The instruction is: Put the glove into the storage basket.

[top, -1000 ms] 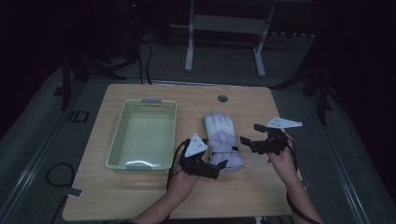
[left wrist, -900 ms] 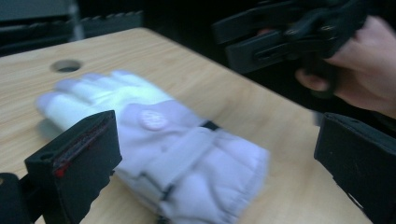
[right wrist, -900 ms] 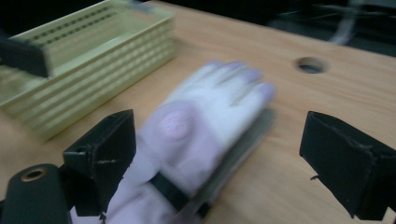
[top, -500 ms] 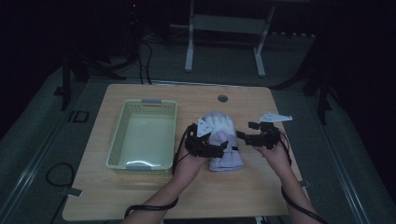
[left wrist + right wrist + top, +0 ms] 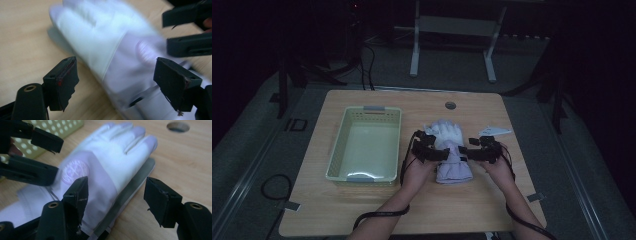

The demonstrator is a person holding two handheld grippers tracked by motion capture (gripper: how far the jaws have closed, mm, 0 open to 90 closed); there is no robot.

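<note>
I am looking down on a white glove [image 5: 451,150] that is lying flat on the wooden counter [image 5: 362,210], its fingertips pointing away from me and its cuff toward me, just to the right of a pale green basket [image 5: 338,150]. I am holding the left gripper [image 5: 446,155] at the glove's left edge and the right gripper [image 5: 462,152] at its right edge, so the two are facing each other across the middle of the glove. In the left gripper view, the left gripper [image 5: 115,82] is hanging with its fingers [image 5: 62,82] spread, and the glove [image 5: 105,50] is lying between and beyond them; they have just been closing, yet the pads are not pressing on the fabric, so the grip is released. In the right gripper view, the right gripper [image 5: 116,202] is straddling the glove's [image 5: 105,165] edge, where a grey strip is showing under the white fabric; one finger [image 5: 77,195] is standing over the glove and the other over bare counter [image 5: 180,160]. These fingers too have just been closing, and I am seeing no clamp on the glove, so they are released as well. A round hole [image 5: 178,126] is sitting in the counter beyond the glove's fingertips.
</note>
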